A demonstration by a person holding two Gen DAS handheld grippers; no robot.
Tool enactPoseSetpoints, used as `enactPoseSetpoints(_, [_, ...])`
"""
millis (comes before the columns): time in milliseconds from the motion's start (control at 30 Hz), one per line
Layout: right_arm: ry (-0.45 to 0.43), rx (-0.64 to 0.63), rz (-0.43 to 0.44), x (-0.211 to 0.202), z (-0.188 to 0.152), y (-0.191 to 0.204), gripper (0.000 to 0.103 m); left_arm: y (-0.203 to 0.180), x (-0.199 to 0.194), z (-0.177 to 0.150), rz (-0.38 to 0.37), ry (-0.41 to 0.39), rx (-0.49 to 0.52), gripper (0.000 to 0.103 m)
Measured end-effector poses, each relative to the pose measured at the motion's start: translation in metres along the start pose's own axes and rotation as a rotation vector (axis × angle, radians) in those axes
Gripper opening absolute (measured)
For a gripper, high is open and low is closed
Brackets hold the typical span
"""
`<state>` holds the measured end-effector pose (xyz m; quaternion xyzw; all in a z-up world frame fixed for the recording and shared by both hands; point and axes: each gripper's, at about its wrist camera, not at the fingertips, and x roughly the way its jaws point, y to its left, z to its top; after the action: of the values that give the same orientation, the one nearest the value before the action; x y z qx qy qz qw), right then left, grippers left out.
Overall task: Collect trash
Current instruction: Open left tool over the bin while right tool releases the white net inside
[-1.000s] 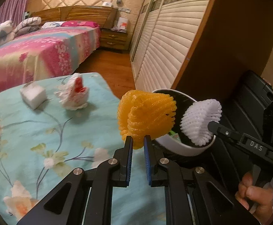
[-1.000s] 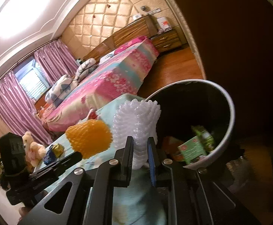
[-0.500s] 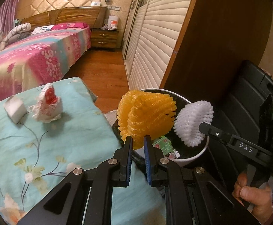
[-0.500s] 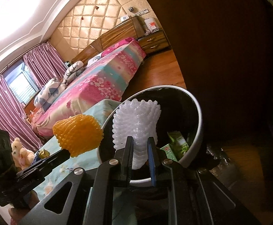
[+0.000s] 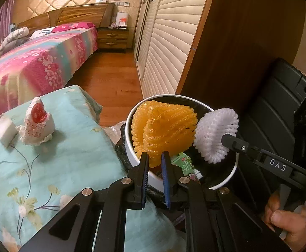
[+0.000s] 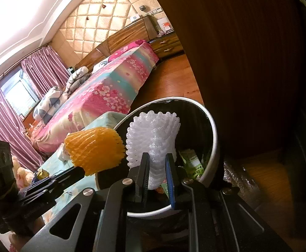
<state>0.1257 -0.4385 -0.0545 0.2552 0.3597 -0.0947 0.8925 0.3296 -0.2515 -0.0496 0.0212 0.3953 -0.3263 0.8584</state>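
**Mia:** What are the two tongs holding?

**Ben:** The left gripper (image 5: pixel 154 162) is squeezed tight on the orange foam net (image 5: pixel 163 126). The right gripper (image 6: pixel 156 163) is squeezed tight on the white foam net (image 6: pixel 153 138). Both sets of jaws are narrow, with only the squashed bottom of a net between them.

**Mia:** Where are the nets?

**Ben:** Both hang over the open top of the white trash bin (image 5: pixel 129 147). The bin stands on the floor, just right of the near bed with the teal flower sheet (image 5: pixel 48 168). The orange net is over the left side of the bin. The white one is over the right side, and the two nets look like they touch.

**Mia:** So which step is this?

**Ben:** I think it is the drop step. The nets are carried over, but not let go yet.

**Mia:** What comes next?

**Ben:** Open both jaws so the nets fall in. Some green packets (image 6: pixel 191 161) already lie inside. The nets are light and might cling to the pads.

**Mia:** Then all done?

**Ben:** No. A crumpled red and white wrapper (image 5: pixel 37 126) and a small white block (image 5: pixel 4 130) sit on the sheet, far left.
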Motion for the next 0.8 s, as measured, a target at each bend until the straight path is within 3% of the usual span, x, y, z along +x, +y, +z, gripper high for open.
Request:
enactPoseSetpoints(333, [0.023, -0.008, -0.023, 0.007, 0.006, -0.005, 0.019, -0.007, 0.005, 0.003, -0.004, 0.009, 0.013, 0.013])
enactPoseSetpoints(400, [0.031, -0.007, -0.026, 0.009, 0.007, -0.006, 0.02, -0.007, 0.005, 0.003, -0.006, 0.02, 0.005, 0.021])
enactPoseSetpoints(433, [0.038, -0.003, -0.025, 0.01, 0.007, -0.007, 0.024, -0.007, 0.004, 0.003, -0.011, 0.021, -0.003, 0.024])
enactPoseSetpoints(533, [0.037, 0.001, -0.014, 0.008, 0.007, -0.007, 0.055, -0.004, -0.002, -0.001, -0.013, 0.009, -0.024, 0.037])
enactPoseSetpoints(567, [0.029, 0.0, -0.014, 0.006, 0.006, -0.007, 0.057, -0.002, -0.005, -0.002, -0.009, 0.005, -0.028, 0.043])
enactPoseSetpoints(667, [0.021, -0.001, -0.009, 0.0, 0.003, -0.004, 0.058, 0.002, -0.015, -0.01, -0.003, -0.013, -0.042, 0.045])
enactPoseSetpoints(800, [0.006, -0.009, 0.002, -0.004, -0.003, 0.004, 0.07, 0.014, -0.032, -0.023, 0.012, -0.029, -0.074, 0.049])
